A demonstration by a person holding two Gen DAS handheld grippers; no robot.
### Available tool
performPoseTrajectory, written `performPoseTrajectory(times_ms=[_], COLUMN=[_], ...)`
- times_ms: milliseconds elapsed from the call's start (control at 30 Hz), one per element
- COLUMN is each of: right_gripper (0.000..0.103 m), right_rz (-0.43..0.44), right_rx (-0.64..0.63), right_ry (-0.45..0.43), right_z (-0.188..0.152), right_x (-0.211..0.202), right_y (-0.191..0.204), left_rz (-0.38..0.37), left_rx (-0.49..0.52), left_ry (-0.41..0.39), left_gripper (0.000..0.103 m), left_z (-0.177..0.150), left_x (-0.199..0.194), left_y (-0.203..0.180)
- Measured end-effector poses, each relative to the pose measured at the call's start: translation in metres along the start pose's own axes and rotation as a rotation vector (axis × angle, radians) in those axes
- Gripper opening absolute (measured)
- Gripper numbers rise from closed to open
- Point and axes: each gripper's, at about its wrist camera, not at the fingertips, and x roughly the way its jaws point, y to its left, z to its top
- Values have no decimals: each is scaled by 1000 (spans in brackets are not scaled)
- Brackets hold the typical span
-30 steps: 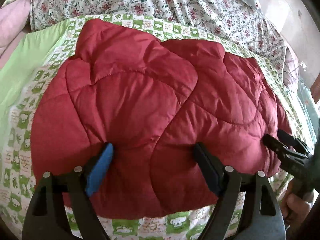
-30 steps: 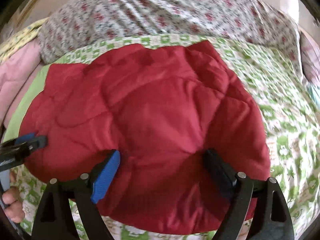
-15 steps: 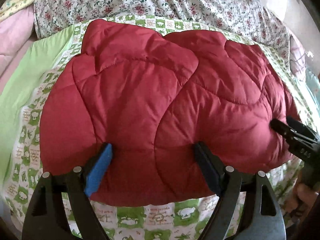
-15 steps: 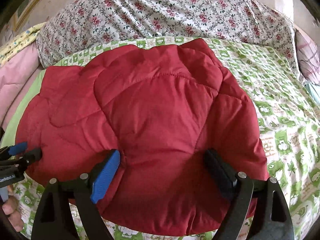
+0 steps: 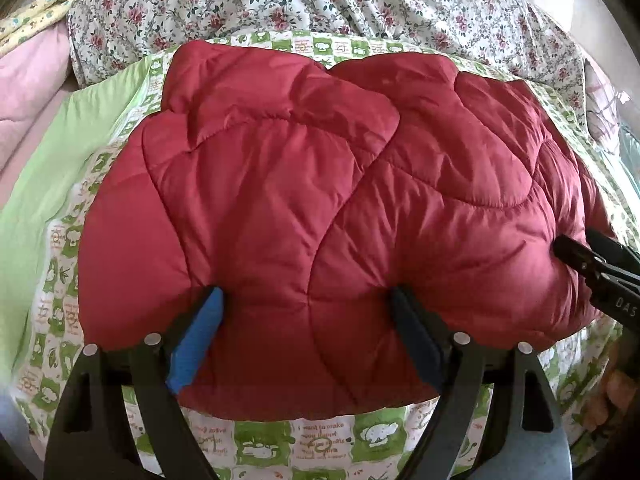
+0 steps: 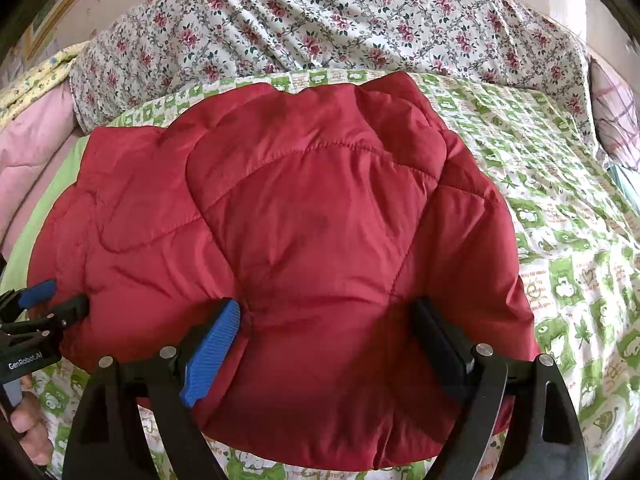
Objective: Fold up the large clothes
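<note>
Mid-fold on the bed (image 5: 256,448): left claw (image 5: 304,328) and right claw (image 6: 328,340) spread wide, each pinching the near edge of the red quilted jacket (image 5: 320,184), next needing an even carry toward the far edge.

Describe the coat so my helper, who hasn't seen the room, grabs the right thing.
On the bed, a green checked sheet lies before a flowered quilt. The coat lies on that sheet: puffy, stitched, plain dark red, unlike the patterned bedding.
</note>
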Motion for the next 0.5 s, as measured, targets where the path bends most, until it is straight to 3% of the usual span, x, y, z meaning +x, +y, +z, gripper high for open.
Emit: performPoseTrajectory(times_ms=[500], right_gripper=[88], right_rz=[22], right_rx=[52], right_ry=[-17], right_z=[7], right_x=[-15], right_y=[-3], left_rz=[12], left_rx=[5], left_ry=[19], left_gripper=[86], left_z=[2], left_x=[0], left_y=[-1])
